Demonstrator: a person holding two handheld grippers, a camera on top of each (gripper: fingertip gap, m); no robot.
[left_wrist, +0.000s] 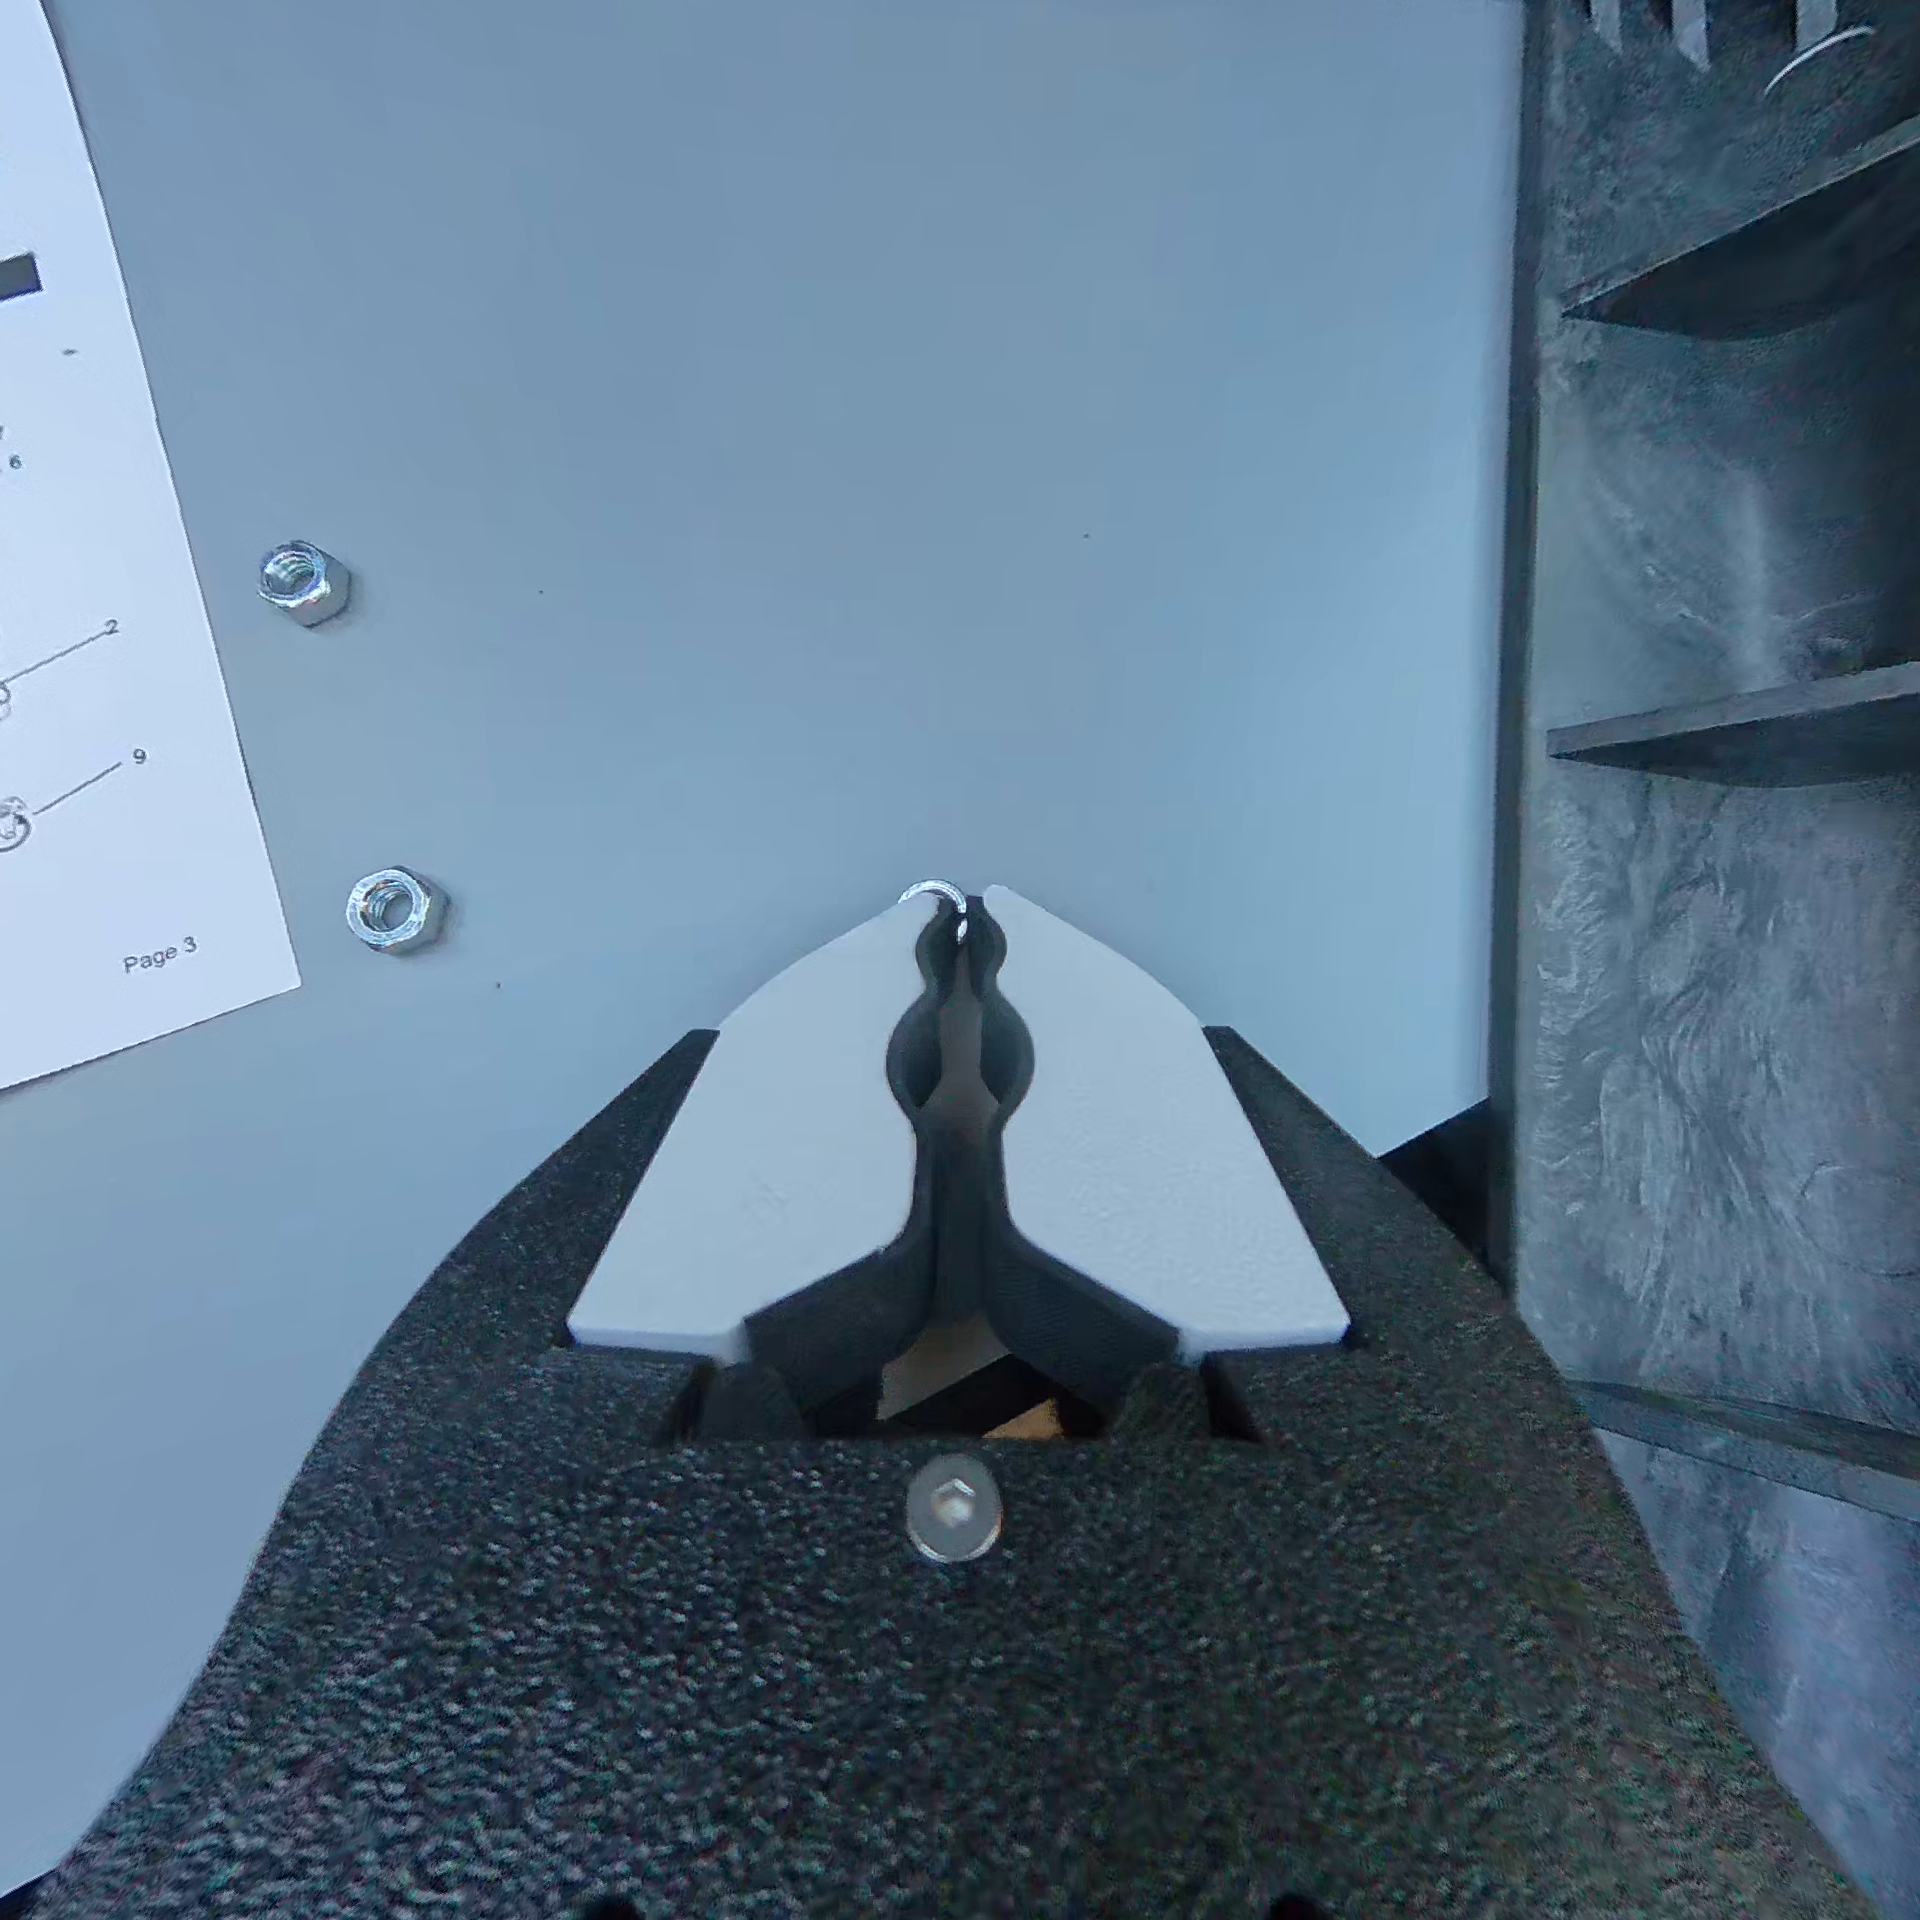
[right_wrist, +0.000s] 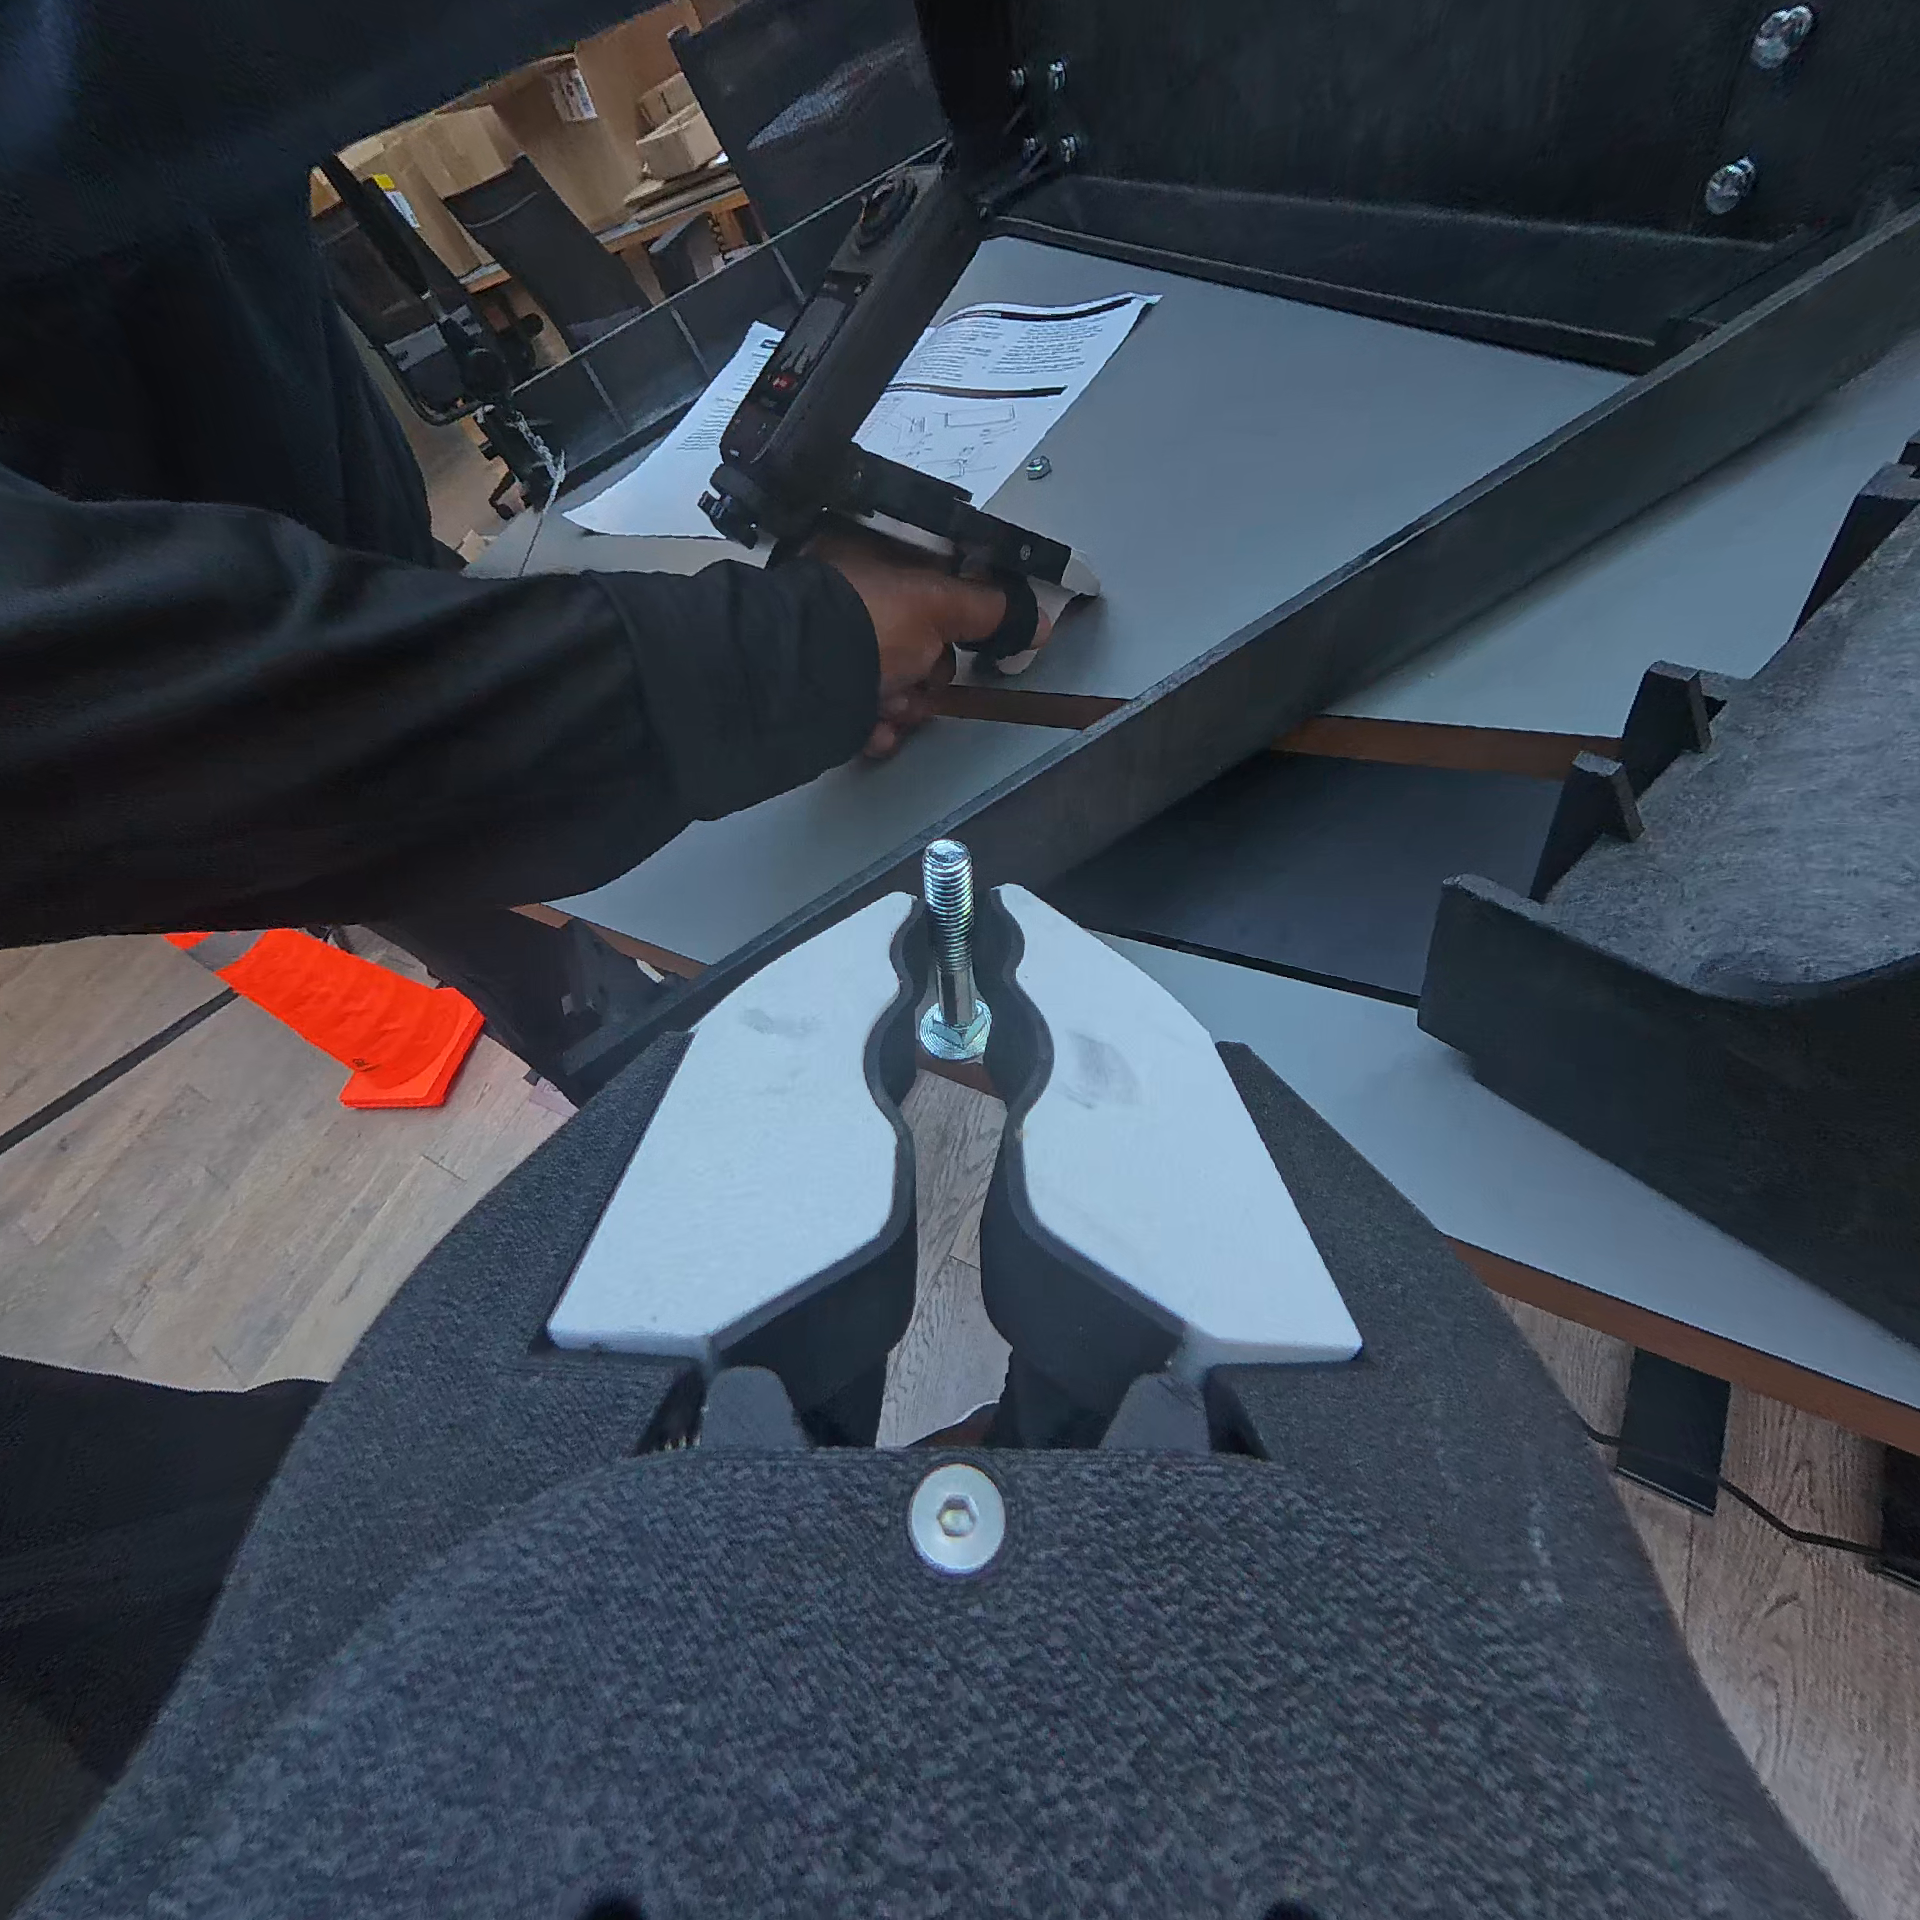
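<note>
In the left wrist view my left gripper (left_wrist: 958, 906) is shut on a small silver split washer (left_wrist: 938, 896) pinched at the very fingertips, just over the grey tabletop (left_wrist: 831, 468). Two silver hex nuts (left_wrist: 303, 584) (left_wrist: 396, 910) lie on the table to its left. In the right wrist view my right gripper (right_wrist: 954, 914) is shut on a silver hex-head bolt (right_wrist: 949, 940), thread pointing forward, head between the fingers. It is held in the air off the table's near edge. The left gripper (right_wrist: 1039, 582) shows farther off, low on the table, in a person's hand.
A printed instruction sheet (left_wrist: 94, 665) (right_wrist: 935, 405) lies on the table. A black moulded panel with ribs (left_wrist: 1704, 831) stands at the right. A long black bar (right_wrist: 1299, 644) crosses the table, a black felt-like part (right_wrist: 1714, 935) sits right. An orange cone (right_wrist: 353, 1018) is on the wood floor. The tips of one gripper are about 30 centimeters away from the tips of the other.
</note>
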